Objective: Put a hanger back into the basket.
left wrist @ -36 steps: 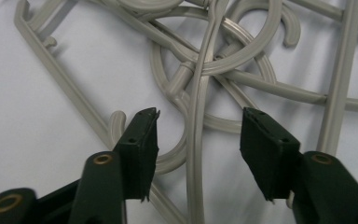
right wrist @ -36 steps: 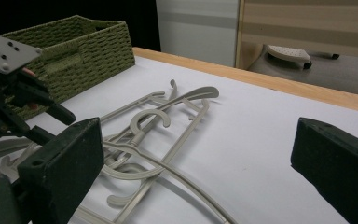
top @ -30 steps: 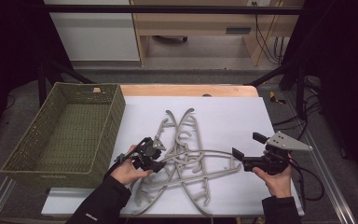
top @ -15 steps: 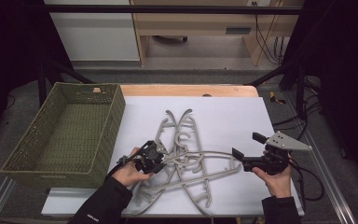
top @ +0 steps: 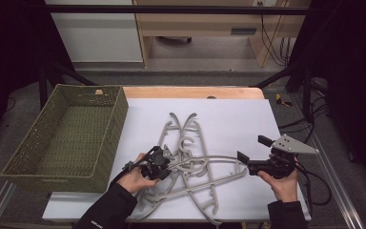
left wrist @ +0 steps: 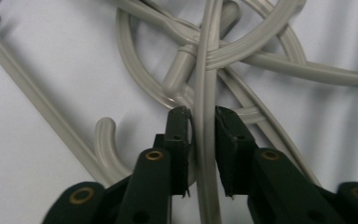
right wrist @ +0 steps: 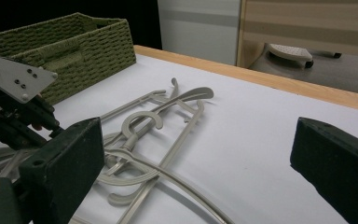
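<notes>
My left gripper [top: 158, 163] sits low over the tangled pile of grey plastic hangers [top: 190, 167] on the white tabletop [top: 238, 119], its jaws straddling one hanger bar [left wrist: 204, 140] with a thin gap on each side, so not quite clamped. My right gripper [top: 252, 155] hovers at the pile's right edge, pointing left, jaws wide apart and empty. The green woven basket [top: 64, 133] to the left holds nothing. I see no legible writing.

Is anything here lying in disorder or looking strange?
Yes. The grey hangers lie crossed and tangled in a heap on the white table, with hooks interlocked, while the green basket beside them holds nothing. No breakage is visible.
</notes>
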### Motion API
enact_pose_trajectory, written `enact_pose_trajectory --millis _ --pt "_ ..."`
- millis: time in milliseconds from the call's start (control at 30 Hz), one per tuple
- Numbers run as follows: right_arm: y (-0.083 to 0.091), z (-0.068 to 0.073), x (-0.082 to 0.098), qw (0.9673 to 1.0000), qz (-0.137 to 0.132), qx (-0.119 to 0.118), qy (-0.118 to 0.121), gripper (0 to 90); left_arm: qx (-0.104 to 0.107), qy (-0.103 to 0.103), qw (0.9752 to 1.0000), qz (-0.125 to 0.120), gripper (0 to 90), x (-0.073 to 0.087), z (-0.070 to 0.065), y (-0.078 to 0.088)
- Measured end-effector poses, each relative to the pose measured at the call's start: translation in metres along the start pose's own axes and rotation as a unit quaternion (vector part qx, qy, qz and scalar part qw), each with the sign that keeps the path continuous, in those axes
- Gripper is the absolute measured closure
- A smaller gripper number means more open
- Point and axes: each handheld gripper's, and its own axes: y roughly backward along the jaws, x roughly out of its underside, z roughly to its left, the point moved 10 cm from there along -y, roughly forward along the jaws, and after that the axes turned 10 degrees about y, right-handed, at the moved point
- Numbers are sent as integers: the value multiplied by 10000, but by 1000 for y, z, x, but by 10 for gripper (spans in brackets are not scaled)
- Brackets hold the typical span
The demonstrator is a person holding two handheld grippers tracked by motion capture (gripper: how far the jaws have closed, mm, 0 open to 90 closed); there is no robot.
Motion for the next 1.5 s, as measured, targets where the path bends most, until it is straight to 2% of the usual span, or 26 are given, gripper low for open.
enact_pose_trajectory --millis 67,200,400,467,633,1000,1133,1267,1400,1500 --pt "0 0 -1 10000 -23 1 0 32 -5 -74 10000 14 769 0 0 2" --pt "0 0 0 10000 3 3 8 32 33 -95 9999 -8 775 0 -1 4" --pt "0 0 1 10000 19 -3 4 32 204 15 9993 -311 782 -6 -3 13" --pt "0 0 1 10000 19 -5 8 31 363 91 9987 -360 784 -7 -5 16" --pt "-1 0 1 10000 16 12 -5 32 185 -49 9993 -305 785 -6 -5 12" --pt "0 0 0 10000 17 -14 16 32 202 -27 9998 -9 775 -1 -5 3" --pt "-2 1 0 10000 16 -8 -1 32 263 118 9995 -131 777 -5 -5 4" --pt "-1 1 0 10000 9 -12 10 32 221 101 9997 -27 790 -4 -6 4" --pt "-1 1 0 10000 28 -30 33 32 92 -29 10000 2 794 -4 -8 5" --pt "-1 1 0 10000 21 -32 44 32 171 0 9998 -59 795 -5 -10 9"
